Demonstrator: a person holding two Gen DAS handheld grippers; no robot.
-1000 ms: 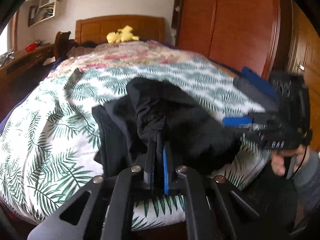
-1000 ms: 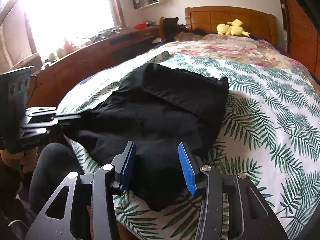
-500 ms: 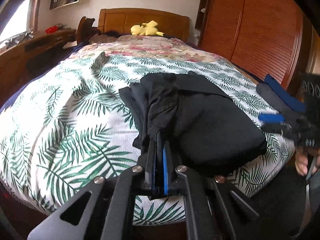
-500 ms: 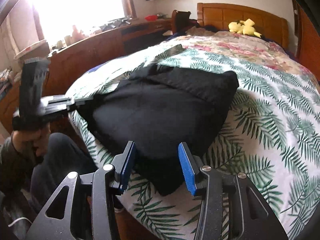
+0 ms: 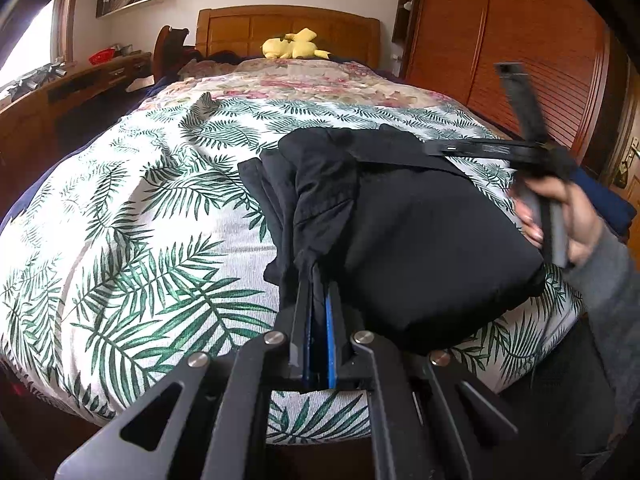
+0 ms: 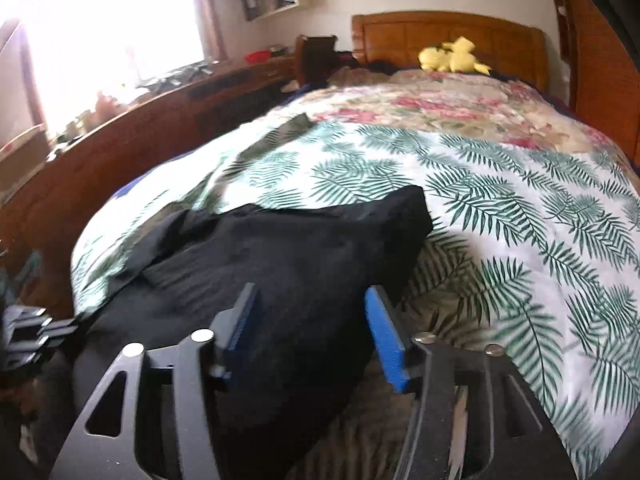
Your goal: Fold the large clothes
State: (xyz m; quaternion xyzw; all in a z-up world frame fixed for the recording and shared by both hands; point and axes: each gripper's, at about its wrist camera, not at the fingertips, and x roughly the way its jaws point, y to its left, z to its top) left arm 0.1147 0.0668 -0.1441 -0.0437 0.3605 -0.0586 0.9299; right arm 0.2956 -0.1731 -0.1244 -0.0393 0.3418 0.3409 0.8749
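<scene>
The black garment [image 5: 420,240] lies in a folded lump on the leafy bedspread [image 5: 120,240], near the foot edge of the bed and far from the yellow plush toy [image 5: 294,44] by the headboard. The right gripper [image 6: 312,328] has just spread its jaws wider and slid in over the lump's right side — nothing is pinched there. The left gripper [image 5: 318,280] stays shut tight on the lump's left edge, so the next fold looks close.

Both wrist views close, angled down over bed [image 5: 120,240] foot toward headboard [image 6: 448,36].
</scene>
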